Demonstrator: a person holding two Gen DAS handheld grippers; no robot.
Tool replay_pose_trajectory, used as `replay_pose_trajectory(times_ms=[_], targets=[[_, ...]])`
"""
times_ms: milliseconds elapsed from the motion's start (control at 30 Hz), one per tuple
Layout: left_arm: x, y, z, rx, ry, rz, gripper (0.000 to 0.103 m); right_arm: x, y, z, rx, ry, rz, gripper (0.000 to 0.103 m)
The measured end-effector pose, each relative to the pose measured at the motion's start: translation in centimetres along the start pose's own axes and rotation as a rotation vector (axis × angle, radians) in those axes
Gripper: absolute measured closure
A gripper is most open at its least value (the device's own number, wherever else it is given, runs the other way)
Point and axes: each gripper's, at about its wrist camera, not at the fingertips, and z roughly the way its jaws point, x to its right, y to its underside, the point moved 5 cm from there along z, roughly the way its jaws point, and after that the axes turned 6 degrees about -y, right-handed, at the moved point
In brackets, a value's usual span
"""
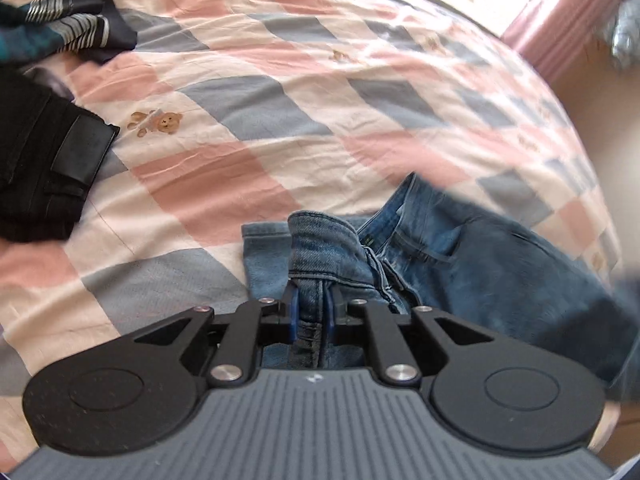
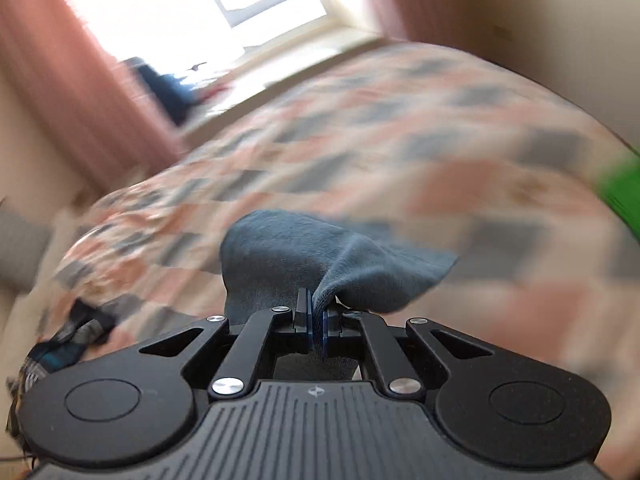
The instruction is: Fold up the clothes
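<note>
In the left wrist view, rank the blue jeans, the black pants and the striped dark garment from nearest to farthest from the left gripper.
1. Blue jeans: clamped in the left gripper, spreading right.
2. Black pants: left edge, mid-height.
3. Striped dark garment: top left corner, farthest up the bedspread.

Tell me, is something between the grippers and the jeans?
No. The left gripper is shut on the jeans, and the right gripper is shut on blue cloth, probably the same jeans. Nothing visible intervenes.

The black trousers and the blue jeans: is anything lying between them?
No. In the left wrist view only bare checked bedsheet lies between the black trousers and the jeans, which the left gripper grips.
</note>
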Motion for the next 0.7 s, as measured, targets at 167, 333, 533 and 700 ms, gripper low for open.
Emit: replay_pose_trajectory(times_ms=[167, 333, 533, 700], targets=[[-1.3, 1.9, 1.3, -0.062, -0.036, -0.024, 0.087, 9.7, 11.4, -1.4, -0.285, 0.272, 0.243, 0.080], [-2.7, 3.8, 0.9, -0.095, -0.008, -0.125, 0.065, 6.8, 11.0, 2.6, -0.332, 0.162, 0.095, 0.054], [-4.2, 7.3, 1.1, -0.124, -0.071, -0.276, 0.050, -0.5, 3.5, 13.3, -0.335, -0.052, -0.237, 0.037], [-5.1, 10.3, 3.1, -0.174, -0.102, -0.424, 0.043, -5.6, -0.1, 23.5, -0.416, -0.169, -0.443, 0.031]])
